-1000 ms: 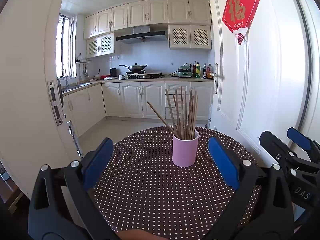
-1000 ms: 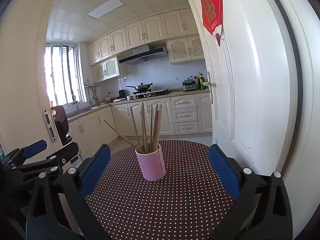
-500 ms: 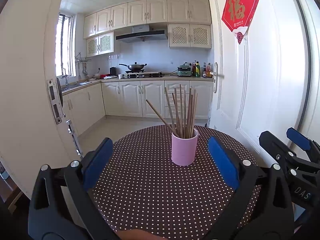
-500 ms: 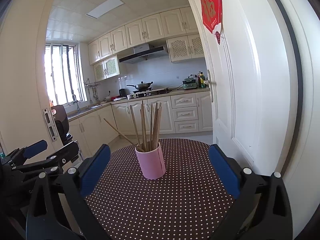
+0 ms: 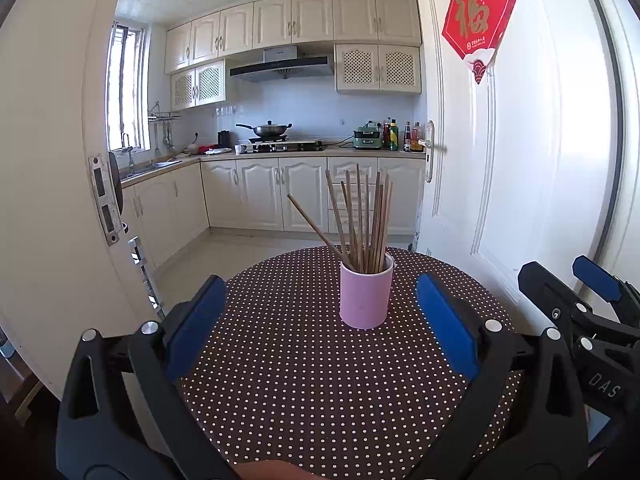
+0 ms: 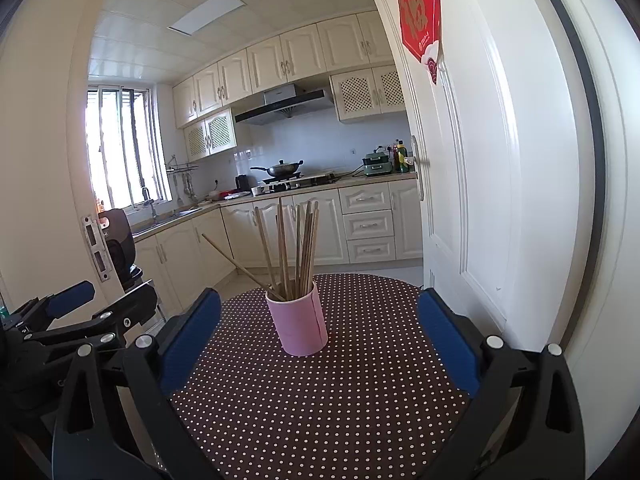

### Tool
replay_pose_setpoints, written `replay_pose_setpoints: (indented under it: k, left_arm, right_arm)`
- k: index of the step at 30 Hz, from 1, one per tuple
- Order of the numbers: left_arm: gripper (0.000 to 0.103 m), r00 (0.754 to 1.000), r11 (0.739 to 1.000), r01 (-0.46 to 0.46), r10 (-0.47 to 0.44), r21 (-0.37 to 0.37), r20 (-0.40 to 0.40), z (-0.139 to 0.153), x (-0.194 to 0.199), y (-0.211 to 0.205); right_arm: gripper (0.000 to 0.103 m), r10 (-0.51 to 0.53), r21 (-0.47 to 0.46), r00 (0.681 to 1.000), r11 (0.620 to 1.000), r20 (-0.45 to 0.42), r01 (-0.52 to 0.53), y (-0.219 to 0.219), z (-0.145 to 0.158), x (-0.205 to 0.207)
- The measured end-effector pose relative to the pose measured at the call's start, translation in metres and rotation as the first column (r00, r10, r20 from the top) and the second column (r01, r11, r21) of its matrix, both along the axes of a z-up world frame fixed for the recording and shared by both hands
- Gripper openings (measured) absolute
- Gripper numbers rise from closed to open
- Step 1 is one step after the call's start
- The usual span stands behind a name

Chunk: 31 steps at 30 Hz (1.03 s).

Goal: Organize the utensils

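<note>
Both tongs wide and empty before the chopsticks.
The thin wooden chopsticks in the pink round cup look light, stiff; grip them mid-shaft.

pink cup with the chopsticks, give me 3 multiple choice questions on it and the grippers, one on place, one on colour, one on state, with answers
1. Where does the pink cup stand?
A. on the kitchen counter
B. on the dotted round table
C. on the floor

2. What colour are the pads on the gripper fingers?
A. blue
B. red
C. green

3. What state are the left gripper and right gripper in?
A. both shut on chopsticks
B. left shut on the cup, right open
C. both open and holding nothing

Answers:
1. B, the cup rests upright on the brown cloth with white dots.
2. A, blue pads line the black fingers in both wrist views.
3. C, each pair of fingers stands wide apart short of the cup, and the chopsticks all sit in the cup.
</note>
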<state>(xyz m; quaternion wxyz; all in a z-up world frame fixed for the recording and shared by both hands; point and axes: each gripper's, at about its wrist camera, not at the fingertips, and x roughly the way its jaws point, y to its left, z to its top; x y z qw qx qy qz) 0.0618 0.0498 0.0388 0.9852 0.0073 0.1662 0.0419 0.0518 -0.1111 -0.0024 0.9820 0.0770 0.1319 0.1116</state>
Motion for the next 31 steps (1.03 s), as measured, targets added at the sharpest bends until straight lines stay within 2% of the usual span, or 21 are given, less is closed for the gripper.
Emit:
replay_pose_setpoints:
  k: [31]
  left_arm:
    - [0.094, 1.0, 1.0, 0.0, -0.001, -0.018, -0.028, -0.008, 0.01, 0.002]
  right_arm:
    - [0.095, -0.002, -0.009, 1.0, 1.0, -0.031, 0.002, 0.0, -0.002, 0.012]
